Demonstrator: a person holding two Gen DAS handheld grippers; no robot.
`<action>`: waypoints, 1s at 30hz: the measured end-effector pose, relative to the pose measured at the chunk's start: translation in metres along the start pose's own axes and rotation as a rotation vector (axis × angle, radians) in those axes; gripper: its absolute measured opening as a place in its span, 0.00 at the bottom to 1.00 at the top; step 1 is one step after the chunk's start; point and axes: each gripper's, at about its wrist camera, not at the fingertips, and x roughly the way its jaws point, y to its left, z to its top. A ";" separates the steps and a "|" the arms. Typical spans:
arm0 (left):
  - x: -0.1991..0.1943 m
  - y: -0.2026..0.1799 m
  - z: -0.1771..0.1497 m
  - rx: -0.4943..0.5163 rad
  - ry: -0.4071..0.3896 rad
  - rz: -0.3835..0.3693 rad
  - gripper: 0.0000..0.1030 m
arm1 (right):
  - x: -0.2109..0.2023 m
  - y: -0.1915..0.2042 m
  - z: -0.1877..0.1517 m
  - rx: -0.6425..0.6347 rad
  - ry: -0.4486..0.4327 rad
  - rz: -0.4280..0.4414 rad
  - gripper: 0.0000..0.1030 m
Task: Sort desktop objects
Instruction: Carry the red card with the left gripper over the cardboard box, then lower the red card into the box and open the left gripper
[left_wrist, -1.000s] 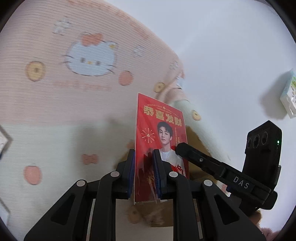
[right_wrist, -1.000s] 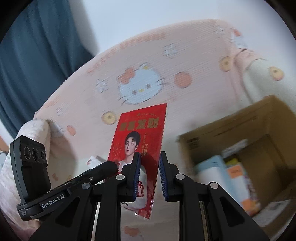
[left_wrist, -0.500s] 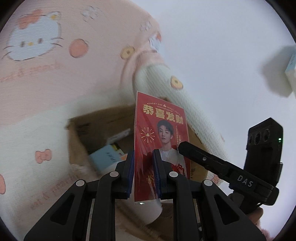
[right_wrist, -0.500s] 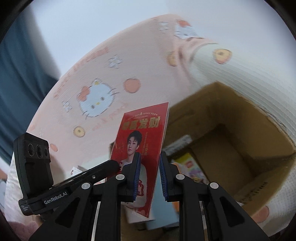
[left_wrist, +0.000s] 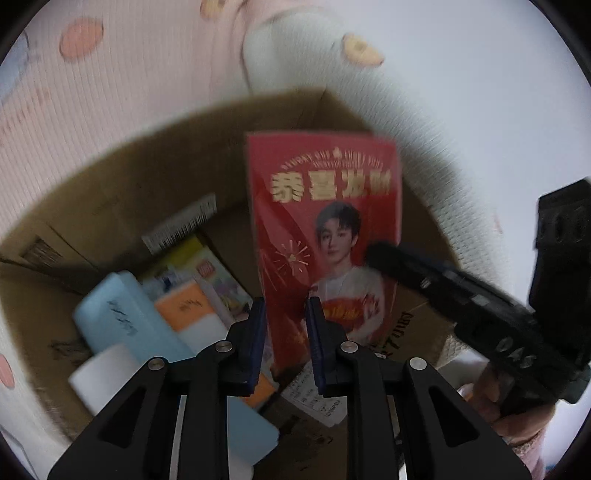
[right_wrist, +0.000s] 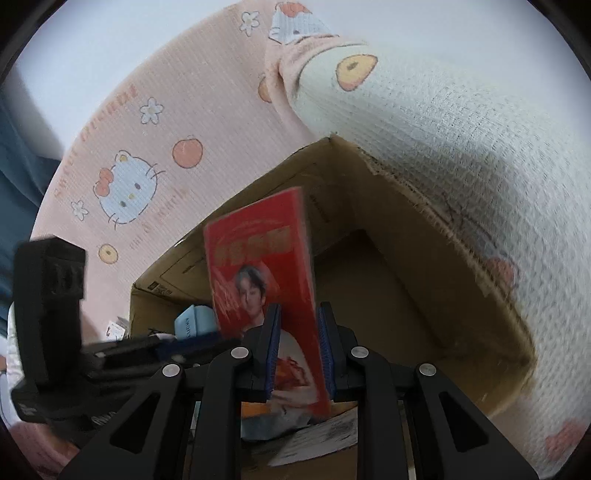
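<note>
A red envelope pack (left_wrist: 325, 221) with gold lettering and a printed portrait hangs upright over an open cardboard box (left_wrist: 147, 177). My left gripper (left_wrist: 284, 332) is shut on the pack's lower left corner. From the right, a finger (left_wrist: 406, 266) of the other gripper lies across the pack's face. In the right wrist view, the same pack (right_wrist: 258, 258) stands between the blue pads of my right gripper (right_wrist: 297, 339), which is shut on it above the box (right_wrist: 406, 277). The left gripper's body (right_wrist: 48, 295) shows at the left edge.
Inside the box lie a light blue case (left_wrist: 125, 317), an orange and white block (left_wrist: 188, 310), a white roll (left_wrist: 107, 373), a colourful booklet (left_wrist: 207, 266) and a printed sheet (left_wrist: 317, 395). A pink cartoon-cat blanket (right_wrist: 129, 184) and white waffle cloth (right_wrist: 461, 129) surround the box.
Both grippers have carried the pack from above the pink blanket to above the box and tipped downward. The box and its contents now fill both views.
</note>
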 end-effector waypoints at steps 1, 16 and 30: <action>0.008 0.002 0.001 -0.024 0.024 -0.006 0.22 | 0.003 -0.002 0.004 -0.003 0.018 0.004 0.17; 0.074 0.008 0.013 -0.198 0.230 -0.016 0.20 | 0.063 -0.010 0.032 -0.123 0.241 -0.214 0.16; 0.058 0.014 0.021 -0.201 0.174 -0.079 0.29 | 0.055 -0.003 0.046 -0.116 0.209 -0.337 0.14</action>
